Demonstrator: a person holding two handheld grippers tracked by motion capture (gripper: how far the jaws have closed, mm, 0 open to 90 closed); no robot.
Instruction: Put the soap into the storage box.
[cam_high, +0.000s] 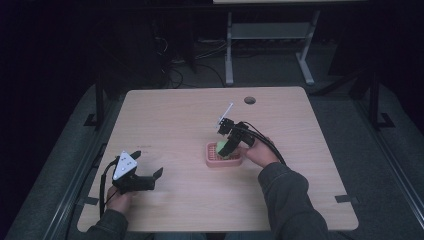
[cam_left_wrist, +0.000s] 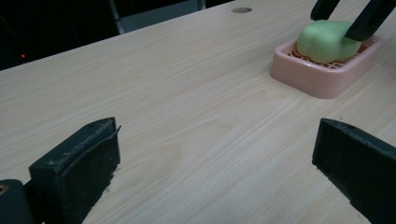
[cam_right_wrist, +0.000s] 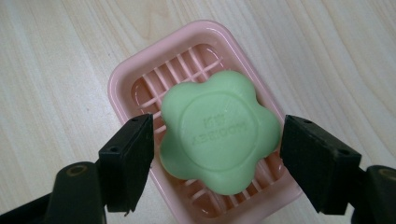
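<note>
A green flower-shaped soap (cam_right_wrist: 217, 130) lies in a pink slatted soap dish (cam_right_wrist: 122, 79) near the middle of the table. My right gripper (cam_right_wrist: 217, 161) points down over it and is open. Its jaws stand on either side of the soap, very close to its edges, with a thin gap showing on the left side. The high view has the soap (cam_high: 221, 148) and dish (cam_high: 212, 161) under the right gripper (cam_high: 226, 149). My left gripper (cam_high: 148, 164) is open and empty, held low over the table's front left. Its own view faces the dish (cam_left_wrist: 317, 79) and soap (cam_left_wrist: 324, 42) across bare wood.
The wooden table (cam_high: 175, 115) has a round cable hole (cam_high: 249, 100) near its far edge. A metal desk frame (cam_high: 230, 50) stands on the floor behind it. Dark rails run along both sides of the table.
</note>
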